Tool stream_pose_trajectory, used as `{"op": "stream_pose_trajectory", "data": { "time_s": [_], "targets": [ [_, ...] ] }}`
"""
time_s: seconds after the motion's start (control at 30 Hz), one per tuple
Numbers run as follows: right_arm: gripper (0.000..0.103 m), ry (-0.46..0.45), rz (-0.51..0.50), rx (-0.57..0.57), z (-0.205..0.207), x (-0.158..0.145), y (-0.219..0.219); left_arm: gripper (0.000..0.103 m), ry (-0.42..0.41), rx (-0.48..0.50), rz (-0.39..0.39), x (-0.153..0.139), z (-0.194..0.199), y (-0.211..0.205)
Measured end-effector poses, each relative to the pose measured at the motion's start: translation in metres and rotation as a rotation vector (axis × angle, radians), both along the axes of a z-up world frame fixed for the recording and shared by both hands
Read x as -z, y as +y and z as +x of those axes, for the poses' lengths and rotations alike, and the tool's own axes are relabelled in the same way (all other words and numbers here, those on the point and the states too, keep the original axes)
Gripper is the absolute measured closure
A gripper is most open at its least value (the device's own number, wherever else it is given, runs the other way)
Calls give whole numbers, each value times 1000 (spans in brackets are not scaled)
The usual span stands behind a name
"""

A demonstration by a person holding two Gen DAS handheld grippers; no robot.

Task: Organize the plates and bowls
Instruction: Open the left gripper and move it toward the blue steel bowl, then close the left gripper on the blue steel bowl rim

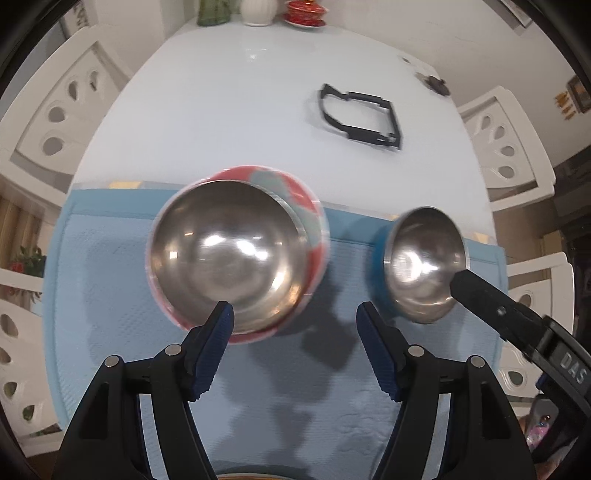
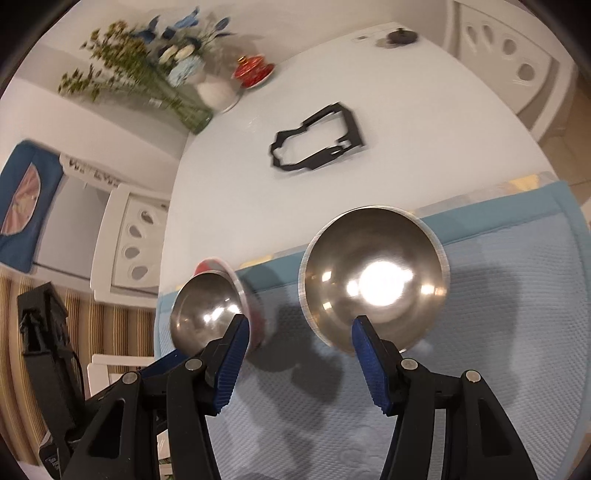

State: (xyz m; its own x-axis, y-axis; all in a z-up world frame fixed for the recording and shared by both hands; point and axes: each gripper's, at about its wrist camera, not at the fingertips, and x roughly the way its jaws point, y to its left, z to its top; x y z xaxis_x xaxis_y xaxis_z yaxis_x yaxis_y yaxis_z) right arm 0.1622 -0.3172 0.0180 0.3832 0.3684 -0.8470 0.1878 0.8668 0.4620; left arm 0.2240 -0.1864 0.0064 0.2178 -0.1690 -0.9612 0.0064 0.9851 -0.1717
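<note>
Two steel-lined bowls stand on a light blue mat [image 1: 288, 387]. The red and grey patterned bowl [image 1: 232, 254] is right ahead of my left gripper [image 1: 295, 321], which is open; its left fingertip overlaps the bowl's near rim. The blue-sided bowl [image 1: 424, 262] stands to its right. In the right wrist view my right gripper [image 2: 299, 332] is open, with the blue-sided bowl [image 2: 373, 280] ahead on the right, by the right fingertip, and the red bowl [image 2: 210, 310] on the left behind the left fingertip. The mat also shows in the right wrist view [image 2: 480, 332].
The mat lies on a white table [image 1: 229, 110]. A black flat frame [image 1: 362, 114] lies further back. A red lidded cup on a saucer [image 1: 304, 13], a white vase [image 1: 258, 11] and a green glass vase [image 1: 212, 13] stand at the far edge. White chairs [image 1: 55, 110] surround the table.
</note>
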Motion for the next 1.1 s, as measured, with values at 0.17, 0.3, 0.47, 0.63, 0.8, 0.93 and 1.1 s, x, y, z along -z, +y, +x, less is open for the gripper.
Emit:
{"op": "stream_pose_trajectory", "data": {
  "time_s": [0.17,0.3,0.47,0.63,0.8,0.93,1.1],
  "targets": [
    [47,21,-9,52,0,7,-32,35,14,38,10,6,0,-33],
    [47,35,-24,69,1,13,-48,35,38,40,-11,16,2,-52],
    [47,56,-32,92,4,24,-66,35,39,67,10,27,5,-73],
    [47,85,-39,104,6,39,-80,35,47,81,41,42,12,-81],
    [47,116,-38,105,13,58,-87,35,55,69,40,55,22,-83],
    [47,136,-42,95,18,72,-86,36,58,78,50,65,29,-88],
    [47,152,-62,78,26,87,-81,36,71,90,55,78,34,-93]
  ]
}}
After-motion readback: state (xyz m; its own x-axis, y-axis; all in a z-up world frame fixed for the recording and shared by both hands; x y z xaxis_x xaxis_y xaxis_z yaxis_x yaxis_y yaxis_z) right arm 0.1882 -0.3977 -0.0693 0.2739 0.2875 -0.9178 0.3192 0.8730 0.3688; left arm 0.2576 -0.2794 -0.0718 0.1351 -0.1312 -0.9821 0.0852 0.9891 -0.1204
